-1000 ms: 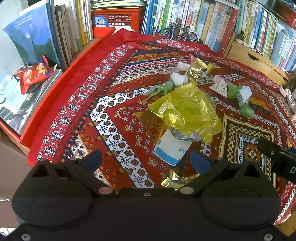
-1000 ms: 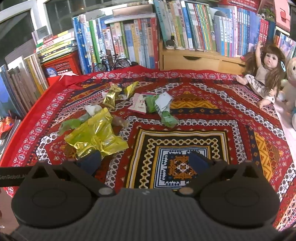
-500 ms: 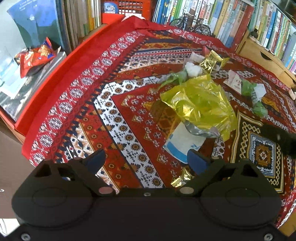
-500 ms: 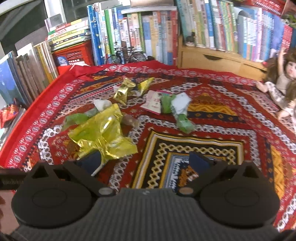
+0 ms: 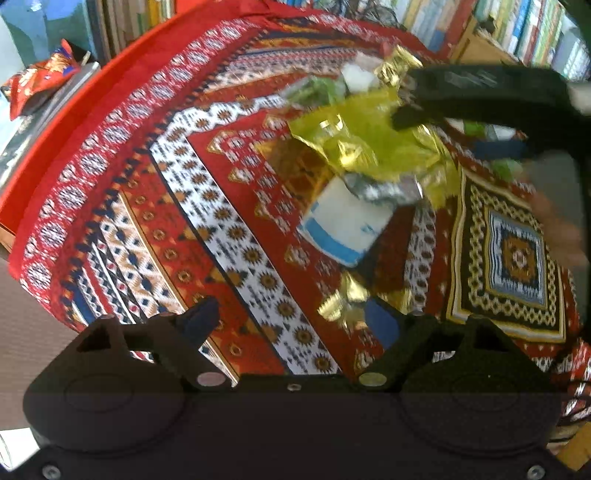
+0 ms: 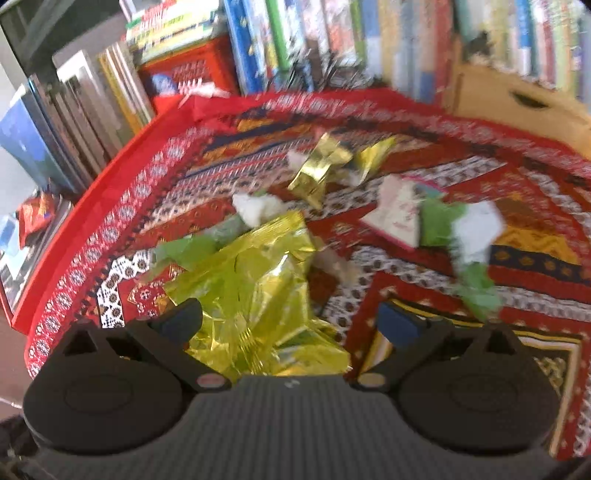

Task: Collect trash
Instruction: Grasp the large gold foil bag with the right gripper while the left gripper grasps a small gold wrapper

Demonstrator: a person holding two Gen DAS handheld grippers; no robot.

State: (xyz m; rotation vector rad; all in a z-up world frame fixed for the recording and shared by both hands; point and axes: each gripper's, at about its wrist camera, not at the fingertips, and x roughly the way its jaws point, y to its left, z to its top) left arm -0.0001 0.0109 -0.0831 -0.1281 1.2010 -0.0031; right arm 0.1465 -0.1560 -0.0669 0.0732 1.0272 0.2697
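A patterned red cloth (image 6: 461, 125) is spread over the counter, ringed by books (image 6: 295, 33). Wrappers are scattered on it. The left hand-held gripper (image 5: 291, 321), just narrowing, is held open and empty beside a small gold wrapper (image 5: 343, 299); the right hand-held gripper (image 6: 291, 317) is held open over a yellow wrapper (image 6: 258, 280).

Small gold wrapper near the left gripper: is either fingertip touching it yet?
Cannot tell. In the left wrist view the small gold wrapper sits right against the blue pad of one of the left gripper's fingers, but blur hides whether they meet.

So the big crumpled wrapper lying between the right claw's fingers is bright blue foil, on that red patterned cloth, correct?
Not quite: the big crumpled wrapper is yellow-gold foil, not blue. The right wrist view shows it lying between the fingers of the right claw, on the red patterned cloth.
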